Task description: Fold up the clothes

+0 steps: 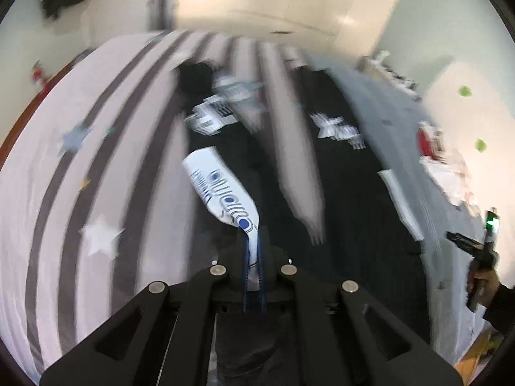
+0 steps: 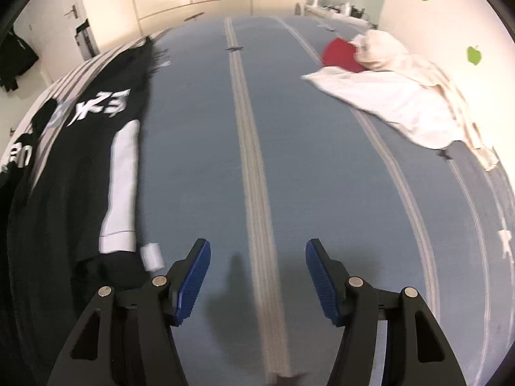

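Note:
A black garment (image 1: pixel 354 193) with white lettering lies spread on the bed, blurred by motion. My left gripper (image 1: pixel 254 251) is shut on a white strip with blue print (image 1: pixel 222 189) that belongs to the garment, and the strip is lifted above the rest of it. In the right wrist view the same black garment (image 2: pixel 64 167), with a white panel (image 2: pixel 124 173), lies at the left. My right gripper (image 2: pixel 257 276) stands open over the bare blue sheet, with nothing between its blue pads (image 2: pixel 198 276). It also shows at the right edge of the left wrist view, held by a hand (image 1: pixel 482 283).
The bed has a pale cover with dark stripes and stars (image 1: pixel 80 177) on the left and a blue sheet with light stripes (image 2: pixel 251 148) on the right. White cloths (image 2: pixel 396 96) and a red item (image 2: pixel 339 53) lie at the back right, by the wall.

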`<state>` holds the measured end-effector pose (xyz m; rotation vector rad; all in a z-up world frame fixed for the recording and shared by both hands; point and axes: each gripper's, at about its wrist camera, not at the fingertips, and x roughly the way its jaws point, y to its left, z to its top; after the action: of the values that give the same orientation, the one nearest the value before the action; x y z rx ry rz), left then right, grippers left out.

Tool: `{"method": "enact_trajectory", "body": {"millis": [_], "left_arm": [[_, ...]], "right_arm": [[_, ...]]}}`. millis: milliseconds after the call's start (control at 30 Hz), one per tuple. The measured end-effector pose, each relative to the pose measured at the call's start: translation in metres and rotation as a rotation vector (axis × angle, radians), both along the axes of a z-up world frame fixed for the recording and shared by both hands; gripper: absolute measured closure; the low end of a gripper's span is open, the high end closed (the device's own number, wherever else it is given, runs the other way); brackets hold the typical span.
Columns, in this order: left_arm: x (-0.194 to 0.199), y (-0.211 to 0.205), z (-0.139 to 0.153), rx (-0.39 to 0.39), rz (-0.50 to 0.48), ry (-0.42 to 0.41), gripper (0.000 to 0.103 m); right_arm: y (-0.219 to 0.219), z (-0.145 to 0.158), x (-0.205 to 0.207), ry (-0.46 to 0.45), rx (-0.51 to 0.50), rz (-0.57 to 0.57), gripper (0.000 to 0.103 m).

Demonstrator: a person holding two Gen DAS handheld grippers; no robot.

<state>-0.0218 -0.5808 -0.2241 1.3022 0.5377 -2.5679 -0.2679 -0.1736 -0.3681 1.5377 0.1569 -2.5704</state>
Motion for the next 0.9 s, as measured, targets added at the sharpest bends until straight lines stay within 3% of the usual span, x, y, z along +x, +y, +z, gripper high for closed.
{"method": "enact_trajectory", "body": {"millis": [233, 333, 433, 467, 500, 533, 567, 633, 733, 800, 900], "left_arm": [[-0.103, 0.127, 0.047, 0.06, -0.238, 0.085, 0.1], [-0.15, 0.192, 0.042, 0.08, -0.349, 0.069, 0.1], [-0.199, 0.248, 0.011, 0.12, -0.424, -0.007, 0.098], [-0.212, 0.262, -0.005, 0.136, -0.432, -0.056, 0.089], [-0.225, 0.276, -0.019, 0.154, -0.441, -0.104, 0.07], [-0.234, 0.286, -0.032, 0.183, -0.452, -0.154, 0.061], [-0.238, 0.293, -0.042, 0.211, -0.46, -0.208, 0.051], [-0.239, 0.294, -0.047, 0.236, -0.446, -0.256, 0.047], [-0.217, 0.278, -0.022, 0.317, -0.429, -0.195, 0.039], [-0.197, 0.258, -0.002, 0.374, -0.411, -0.141, 0.022], [-0.157, 0.216, 0.02, 0.421, -0.358, -0.065, 0.019]], "right_arm": [[0.073, 0.009, 0.003, -0.003, -0.02, -0.073, 0.046], [0.099, 0.011, 0.008, -0.009, -0.035, -0.102, 0.046], [0.118, 0.01, 0.016, -0.014, -0.039, -0.119, 0.044], [0.123, 0.009, 0.018, -0.017, -0.04, -0.121, 0.044], [0.127, 0.008, 0.02, -0.02, -0.038, -0.122, 0.044], [0.131, 0.007, 0.023, -0.021, -0.038, -0.127, 0.044], [0.134, 0.006, 0.026, -0.022, -0.04, -0.132, 0.044], [0.14, 0.003, 0.03, -0.025, -0.045, -0.144, 0.044], [0.148, 0.0, 0.035, -0.035, -0.055, -0.16, 0.044], [0.148, -0.002, 0.036, -0.039, -0.057, -0.161, 0.044], [0.145, -0.003, 0.037, -0.044, -0.058, -0.159, 0.044]]}}
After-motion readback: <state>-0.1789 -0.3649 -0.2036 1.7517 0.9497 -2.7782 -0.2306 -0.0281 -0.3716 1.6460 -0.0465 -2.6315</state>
